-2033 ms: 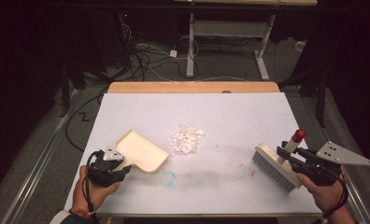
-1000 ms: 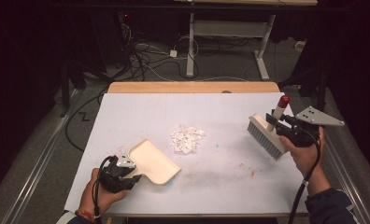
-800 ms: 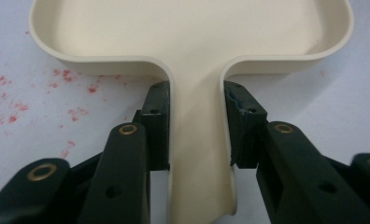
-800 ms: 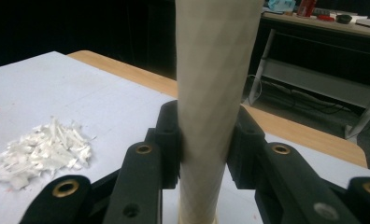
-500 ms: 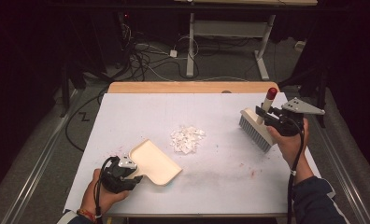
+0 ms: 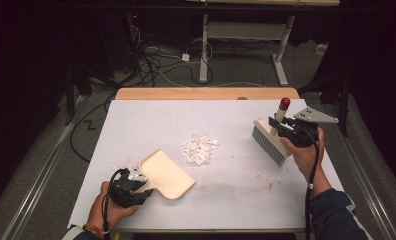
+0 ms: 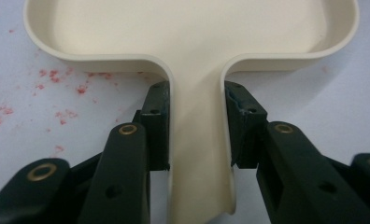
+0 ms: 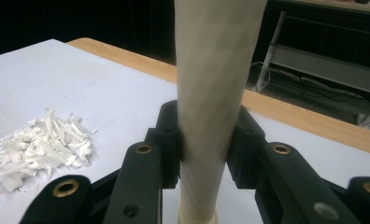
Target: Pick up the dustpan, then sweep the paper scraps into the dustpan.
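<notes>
A: Two tools, both clamped. The left gripper [image 6: 136,186], lower left of the high view, pinches the handle of the cream dustpan [image 6: 167,174], its pads [image 7: 156,126] pressing either side; the pan lies flat on the white table [image 6: 136,120].

B: And the right gripper [image 6: 291,131]?

A: At right of centre, gripping the brush [image 6: 268,142] by its handle, bristles pointing down and left. The paper shreds [image 6: 200,148] sit mid-frame between pan and brush, apart from both.
</notes>
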A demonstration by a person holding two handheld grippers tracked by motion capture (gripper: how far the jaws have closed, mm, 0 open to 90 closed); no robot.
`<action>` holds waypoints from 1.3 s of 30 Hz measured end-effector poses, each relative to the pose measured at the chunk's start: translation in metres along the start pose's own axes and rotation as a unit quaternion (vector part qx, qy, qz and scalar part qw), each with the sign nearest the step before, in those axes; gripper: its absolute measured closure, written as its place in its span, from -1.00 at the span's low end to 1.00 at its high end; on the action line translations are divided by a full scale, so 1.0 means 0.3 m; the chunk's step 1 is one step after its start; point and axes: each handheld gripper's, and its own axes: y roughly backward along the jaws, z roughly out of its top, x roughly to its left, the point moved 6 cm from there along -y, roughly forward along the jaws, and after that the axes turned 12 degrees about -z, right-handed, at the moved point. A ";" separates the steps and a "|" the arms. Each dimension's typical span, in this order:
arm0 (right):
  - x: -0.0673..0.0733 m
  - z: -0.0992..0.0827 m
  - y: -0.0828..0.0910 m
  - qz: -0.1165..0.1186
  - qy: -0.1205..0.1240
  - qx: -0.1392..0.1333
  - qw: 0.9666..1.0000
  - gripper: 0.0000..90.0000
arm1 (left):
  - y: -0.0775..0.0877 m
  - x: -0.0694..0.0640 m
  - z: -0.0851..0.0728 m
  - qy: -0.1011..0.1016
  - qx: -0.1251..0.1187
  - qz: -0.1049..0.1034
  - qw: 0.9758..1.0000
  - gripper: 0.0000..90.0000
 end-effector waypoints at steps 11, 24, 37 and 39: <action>0.002 0.004 -0.006 -0.001 0.006 -0.003 1.000 0.57 | -0.004 0.003 0.000 0.001 0.003 -0.002 1.000 0.41; 0.069 0.114 -0.077 0.001 0.025 -0.022 0.999 0.57 | -0.006 0.003 0.002 0.004 0.007 -0.002 1.000 0.41; 0.248 0.202 -0.253 0.018 0.054 -0.023 0.998 0.57 | -0.020 0.006 0.007 0.003 0.018 -0.002 1.000 0.41; 0.261 0.204 -0.265 0.022 0.058 -0.022 0.998 0.57 | -0.020 0.006 0.007 0.003 0.018 -0.002 1.000 0.41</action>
